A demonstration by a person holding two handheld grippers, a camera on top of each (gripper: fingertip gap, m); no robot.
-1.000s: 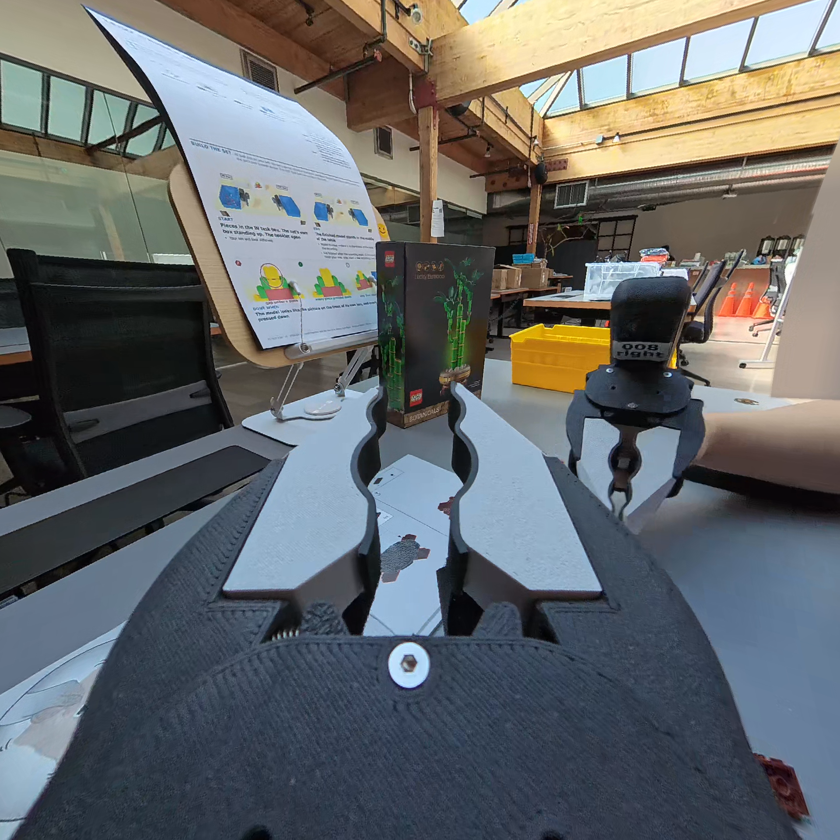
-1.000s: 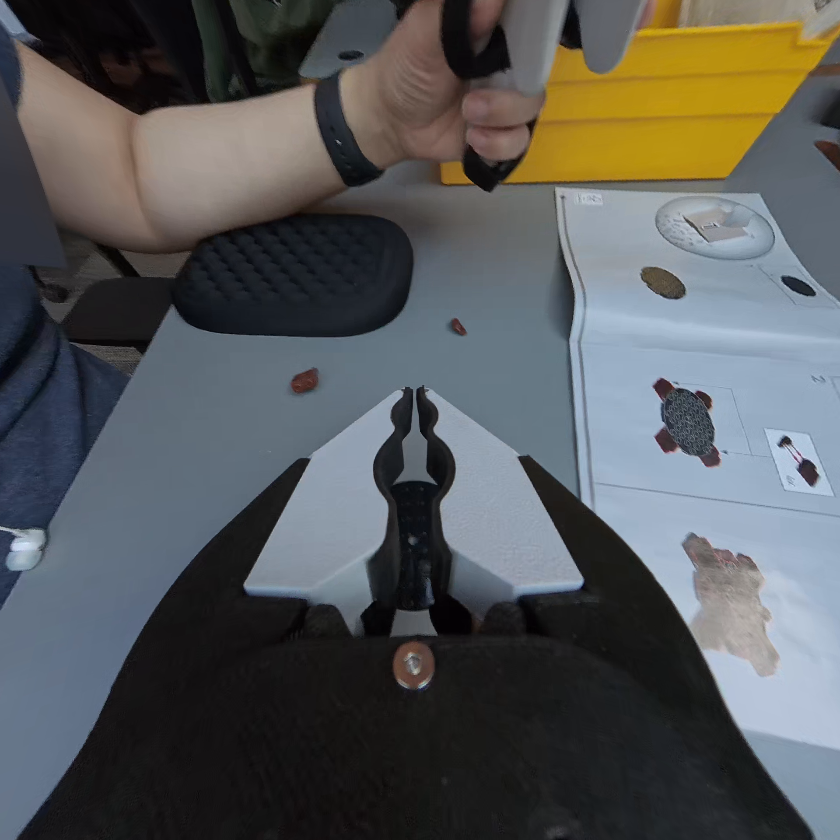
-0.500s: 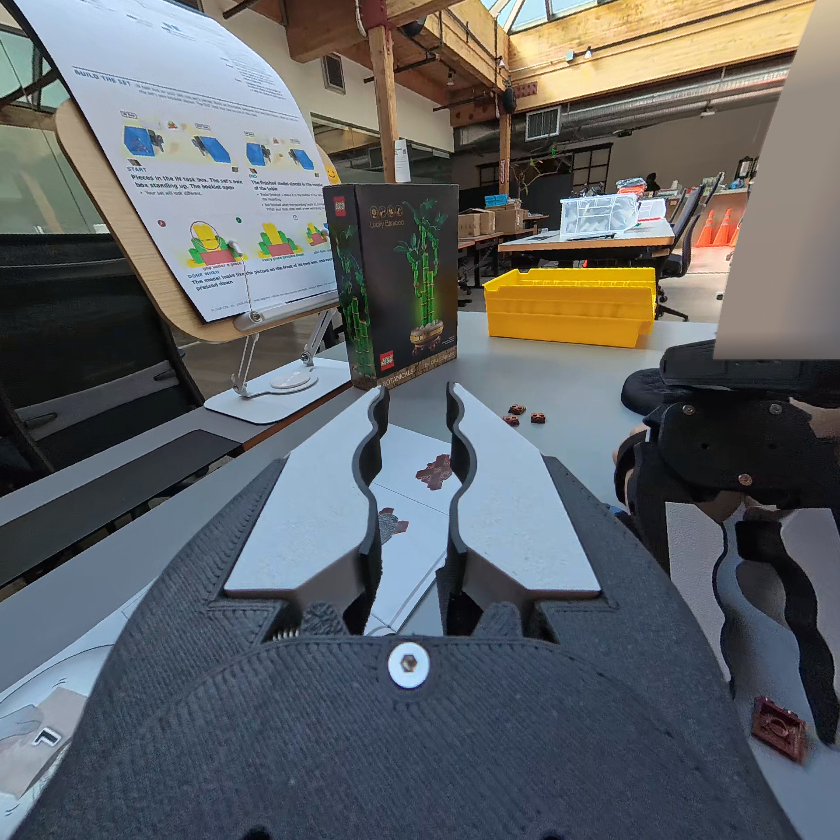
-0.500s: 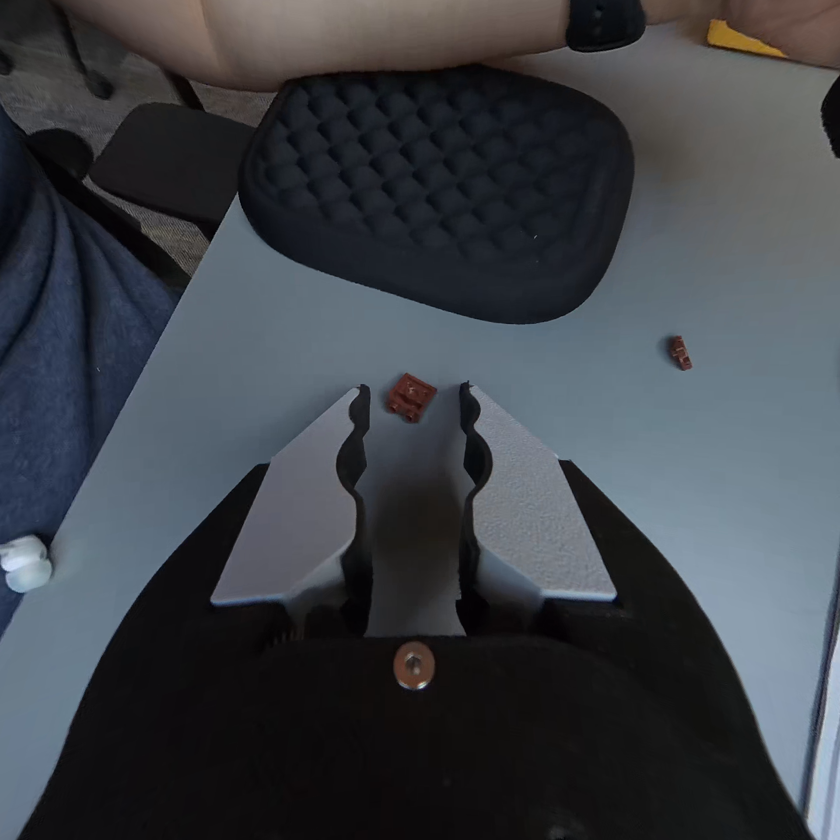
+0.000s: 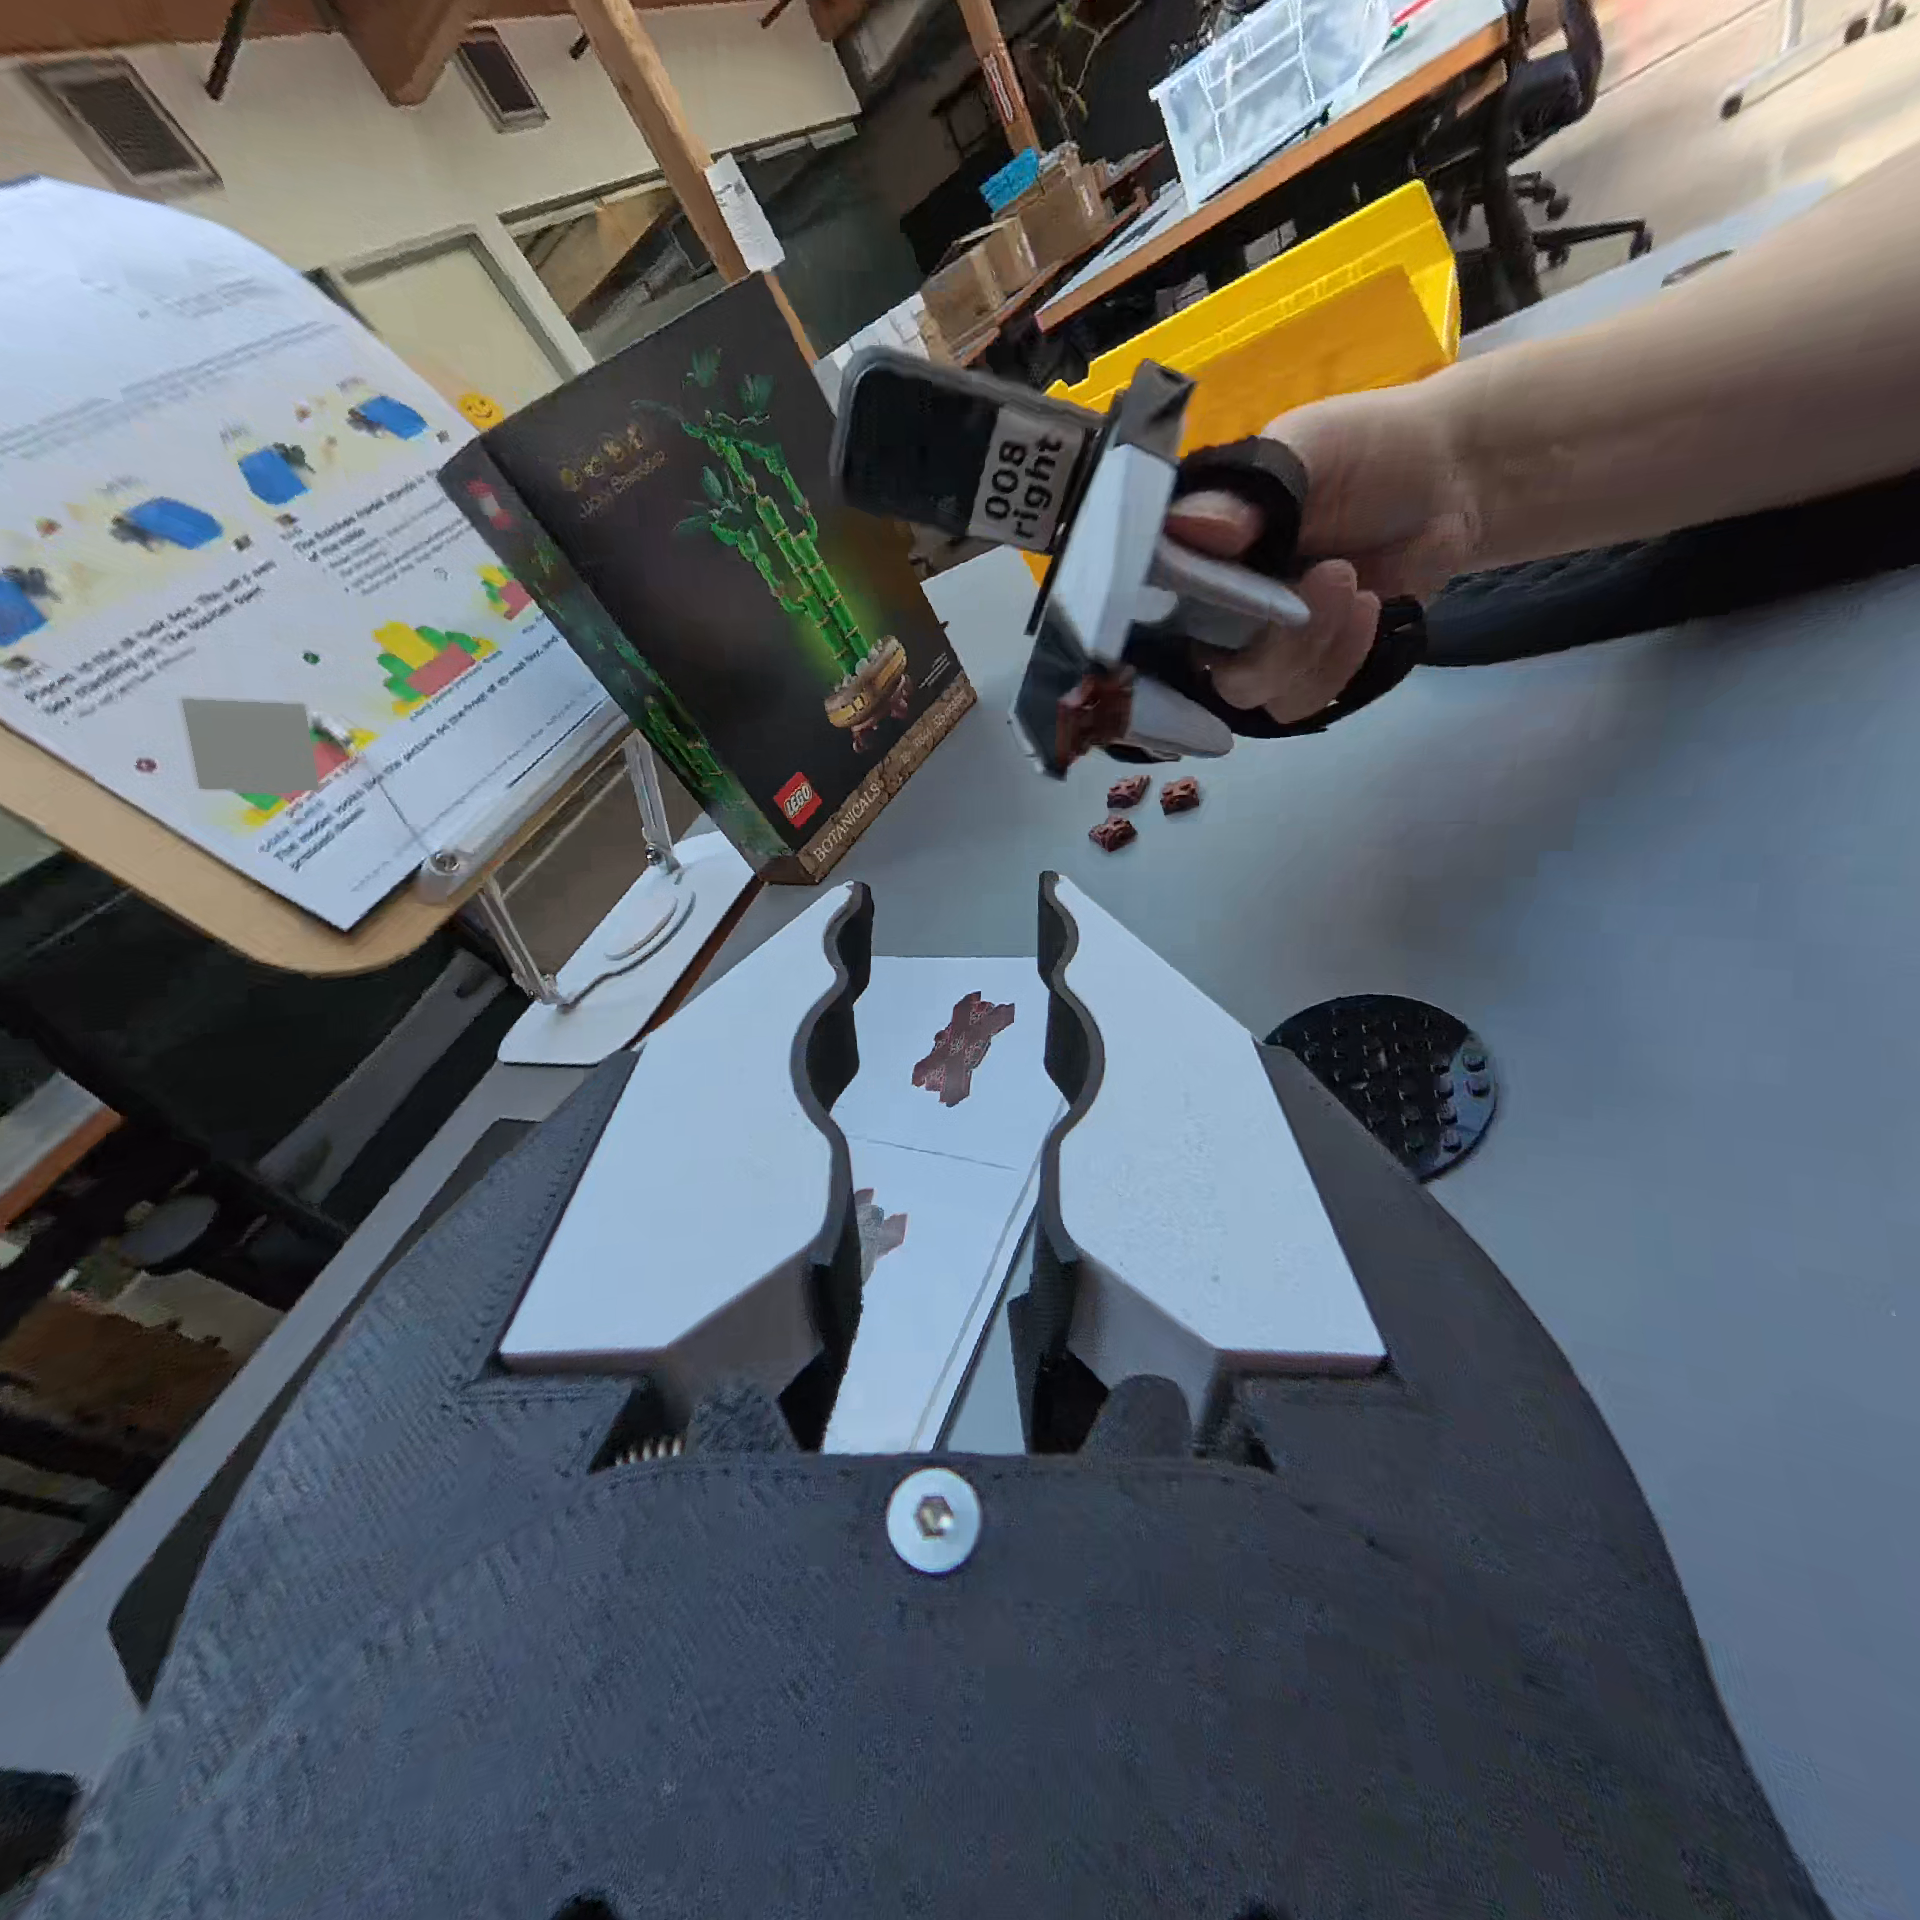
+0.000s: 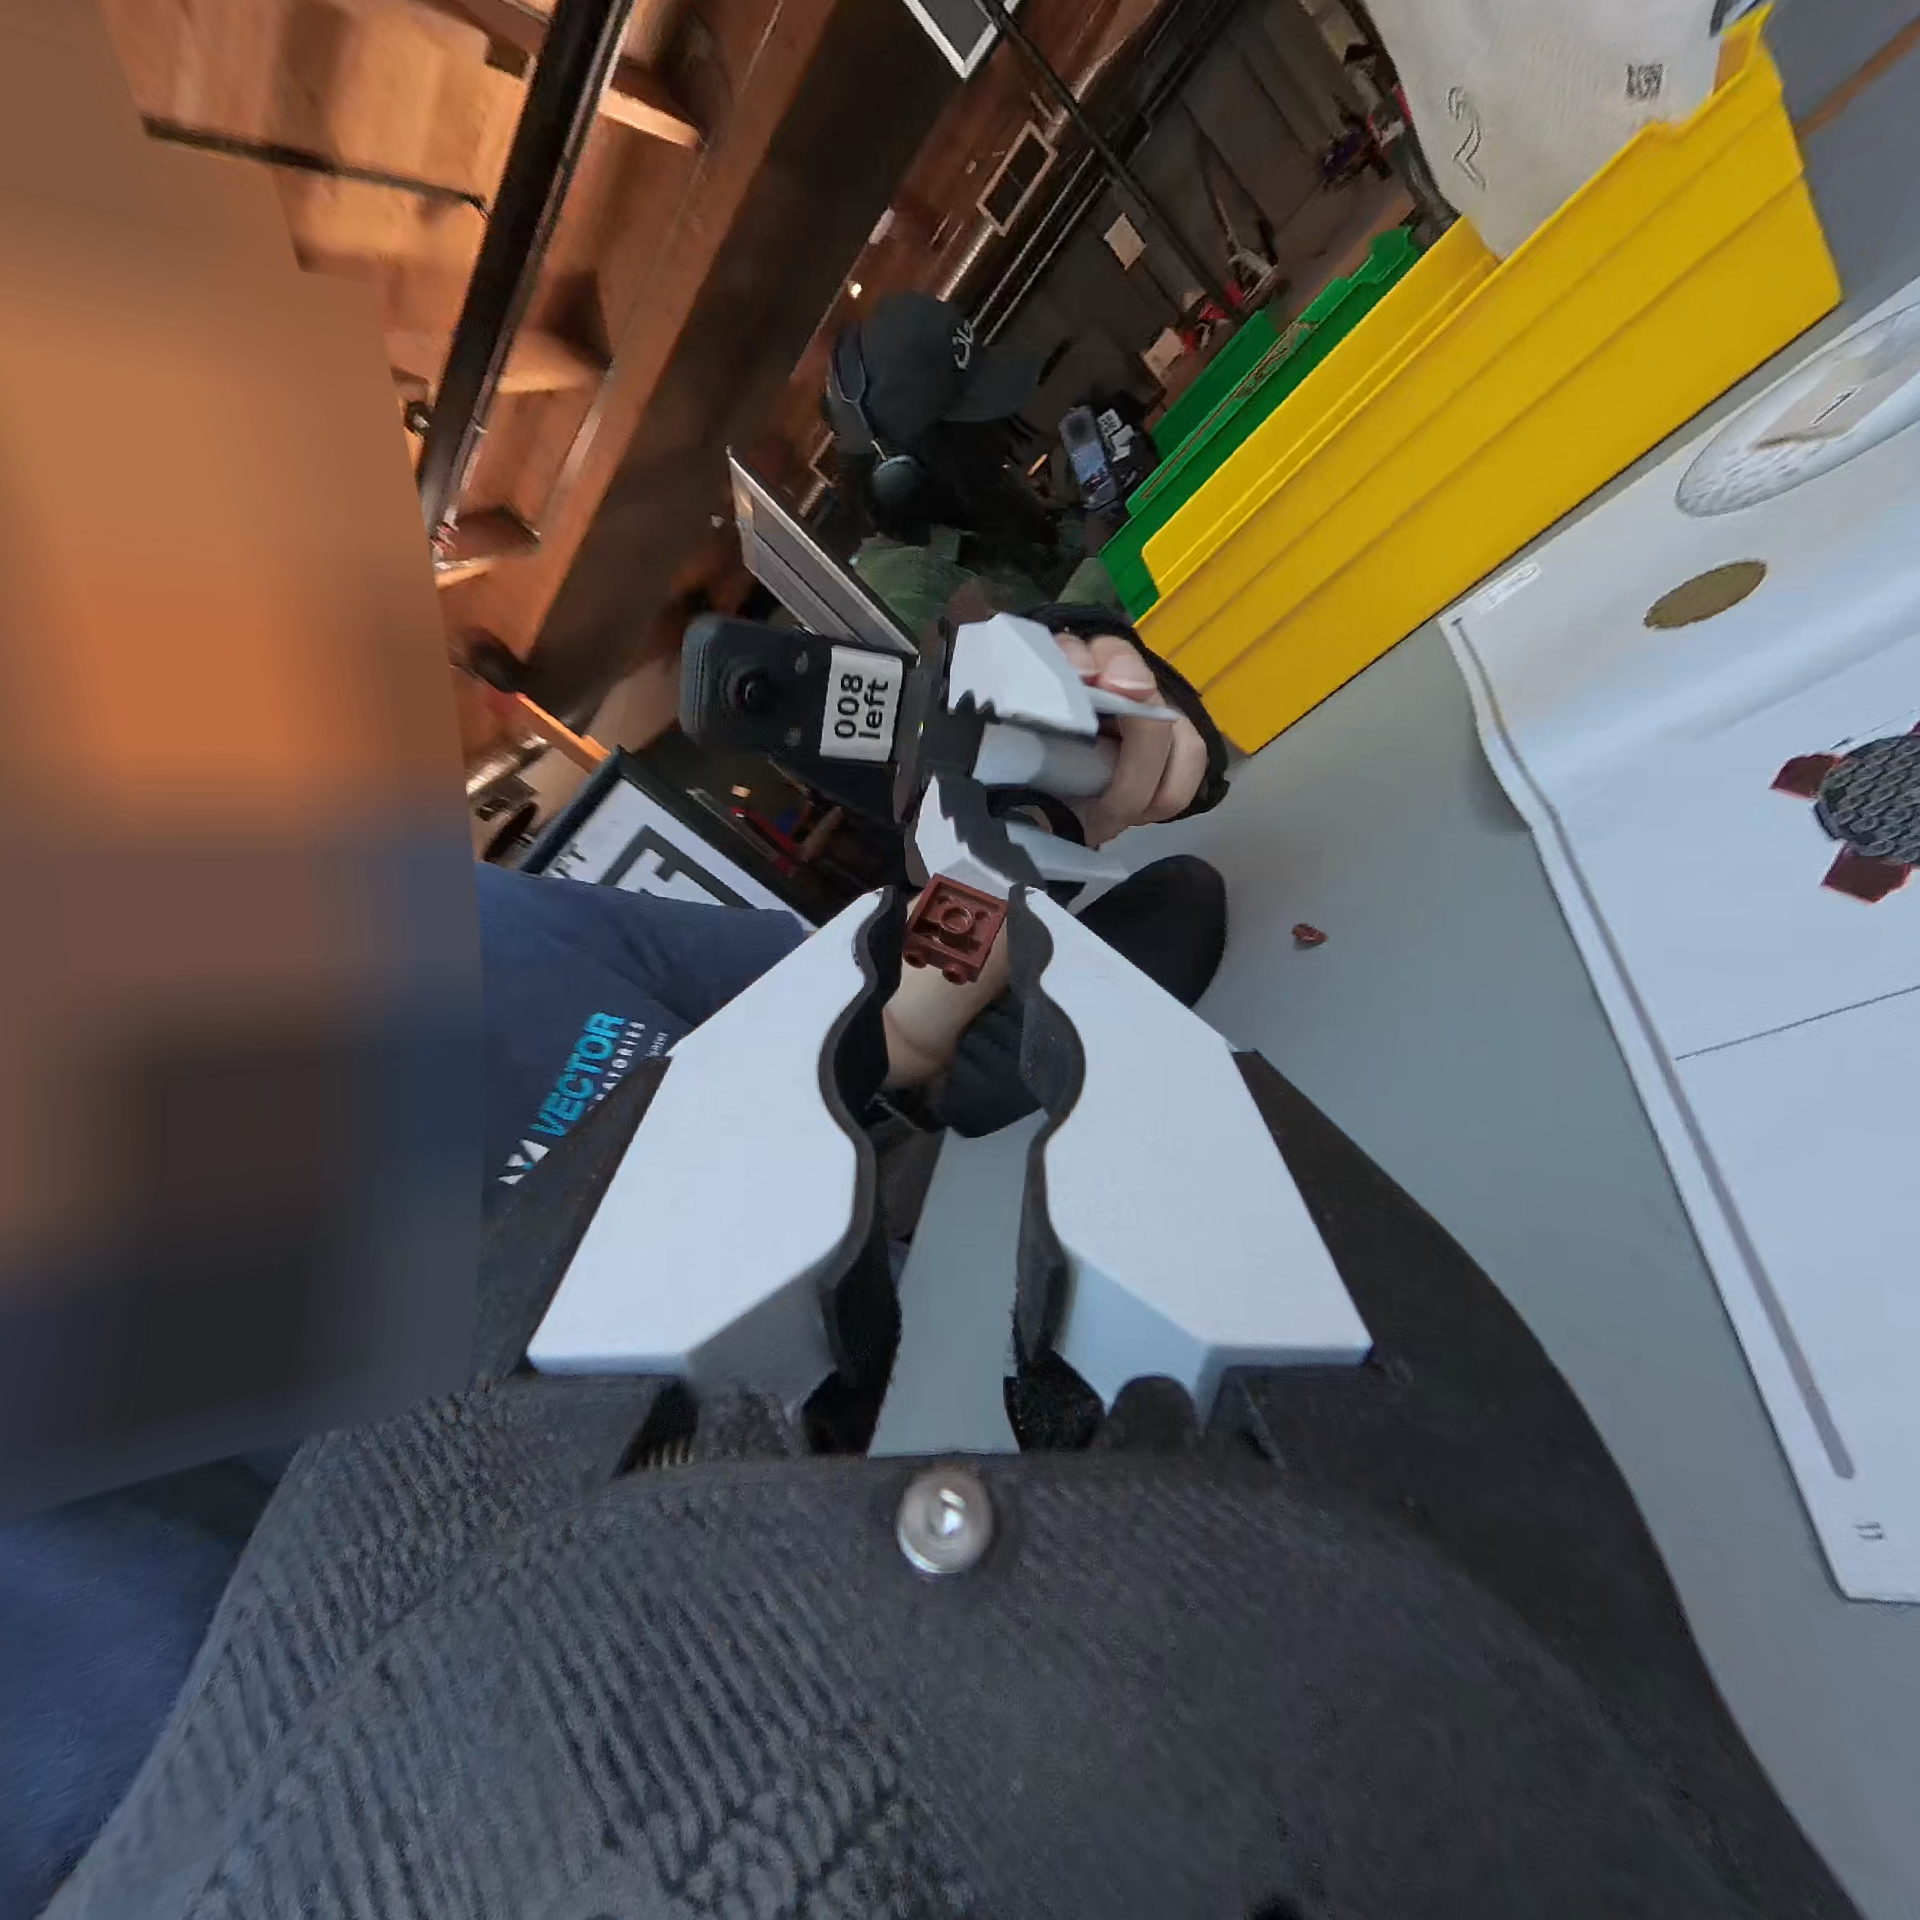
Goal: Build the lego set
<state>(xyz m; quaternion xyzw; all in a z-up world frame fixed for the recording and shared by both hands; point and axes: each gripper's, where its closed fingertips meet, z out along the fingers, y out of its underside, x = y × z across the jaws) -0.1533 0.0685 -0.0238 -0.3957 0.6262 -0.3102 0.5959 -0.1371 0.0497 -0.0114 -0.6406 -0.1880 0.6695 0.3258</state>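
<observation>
My right gripper (image 6: 954,912) is shut on a small reddish-brown square plate (image 6: 954,930), held at its tips above the table. It also shows in the left wrist view (image 5: 1081,717), tilted, with the brown plate (image 5: 1086,712) in it. My left gripper (image 5: 951,894) is open and empty above the open instruction booklet (image 5: 935,1174). In the right wrist view the left gripper (image 6: 961,758) faces mine, just beyond the held plate. A black round studded plate (image 5: 1382,1081) lies on the grey table to the right of my left gripper. Three small brown pieces (image 5: 1127,795) lie near the set's box.
The dark set box (image 5: 727,592) stands behind the booklet, with an instruction sheet on a wooden stand (image 5: 208,582) to its left. Yellow bins (image 5: 1299,312) sit at the back. A black wrist pad (image 6: 1143,914) and one small brown piece (image 6: 1307,933) lie on the table. The tips of one gripper are about 4 centimetres away from the tips of the other.
My right gripper opened over the brown plate on the table, closed on it, lifted it and turned toward the left gripper. My left gripper tilted down over the booklet and stayed open.
</observation>
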